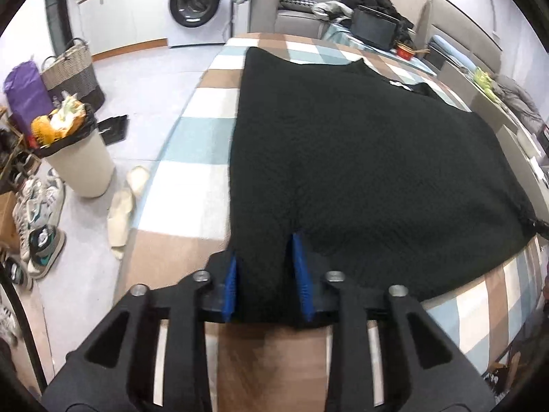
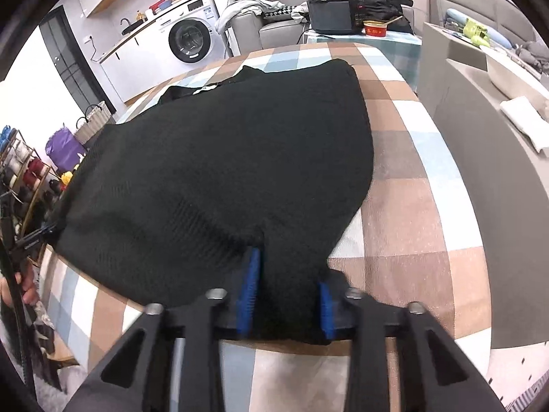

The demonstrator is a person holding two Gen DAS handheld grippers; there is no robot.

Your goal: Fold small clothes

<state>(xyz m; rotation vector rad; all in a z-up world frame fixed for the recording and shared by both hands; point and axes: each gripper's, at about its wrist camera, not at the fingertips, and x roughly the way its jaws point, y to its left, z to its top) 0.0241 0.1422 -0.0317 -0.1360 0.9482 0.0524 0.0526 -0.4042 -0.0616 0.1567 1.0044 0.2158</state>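
A black knitted garment (image 1: 360, 158) lies spread over a table with a checked brown, blue and white cloth (image 1: 185, 185). My left gripper (image 1: 267, 271) has its blue pads on either side of the garment's near left corner, shut on the fabric. In the right wrist view the same garment (image 2: 233, 164) fills the middle, and my right gripper (image 2: 286, 288) is shut on its near right corner. The left gripper's tip shows at the far left of the right wrist view (image 2: 34, 237). The near hem stretches between both grippers.
A full waste bin (image 1: 75, 151), shoes (image 1: 37, 219) and a woven basket (image 1: 72, 72) stand on the floor to the left. A washing machine (image 1: 195, 3) is behind. A grey cabinet (image 2: 487, 178) flanks the table on the right. A black appliance (image 2: 333, 13) sits beyond the far edge.
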